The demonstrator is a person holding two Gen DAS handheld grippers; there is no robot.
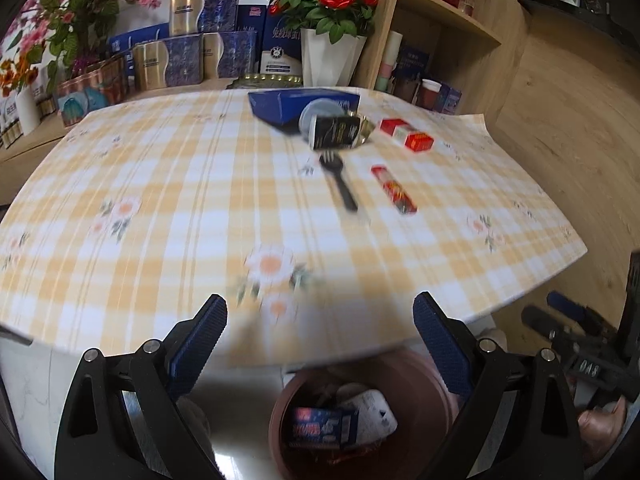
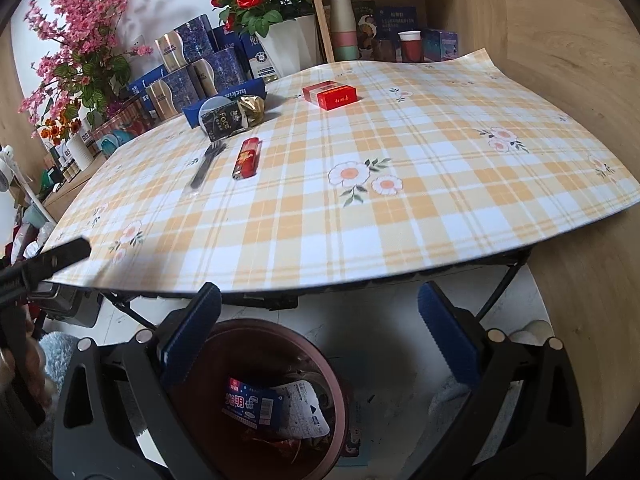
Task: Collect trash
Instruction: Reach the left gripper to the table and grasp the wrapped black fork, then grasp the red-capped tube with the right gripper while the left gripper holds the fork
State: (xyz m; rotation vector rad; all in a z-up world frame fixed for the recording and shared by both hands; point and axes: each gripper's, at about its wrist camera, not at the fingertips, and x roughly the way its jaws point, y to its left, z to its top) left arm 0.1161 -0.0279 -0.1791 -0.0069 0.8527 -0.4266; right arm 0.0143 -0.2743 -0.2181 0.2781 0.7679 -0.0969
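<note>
A brown bin (image 1: 404, 384) (image 2: 248, 344) stands on the floor below the table's near edge, holding a blue-and-white carton (image 2: 254, 402) and wrappers. On the checked tablecloth (image 1: 168, 208) (image 2: 400, 208) lie a black plastic fork (image 1: 339, 182) (image 2: 206, 162), a red lighter (image 1: 394, 189) (image 2: 247, 158), a red cigarette pack (image 1: 406, 134) (image 2: 330, 94), a black packet (image 1: 334, 132) (image 2: 222, 120), a gold wrapper (image 2: 252, 108) and a blue box (image 1: 280, 106) (image 2: 240, 94). My left gripper (image 1: 320, 320) and right gripper (image 2: 320, 308) are open and empty, above the bin.
Flower pots (image 1: 332, 56) (image 2: 288, 46), stacked blue and gold boxes (image 1: 188, 56) (image 2: 192, 64) and a wooden shelf (image 1: 444, 28) with cups (image 2: 344, 28) stand behind the table. A wooden wall (image 2: 560, 40) is at the right. The right gripper shows at the left wrist view's right edge (image 1: 576, 328).
</note>
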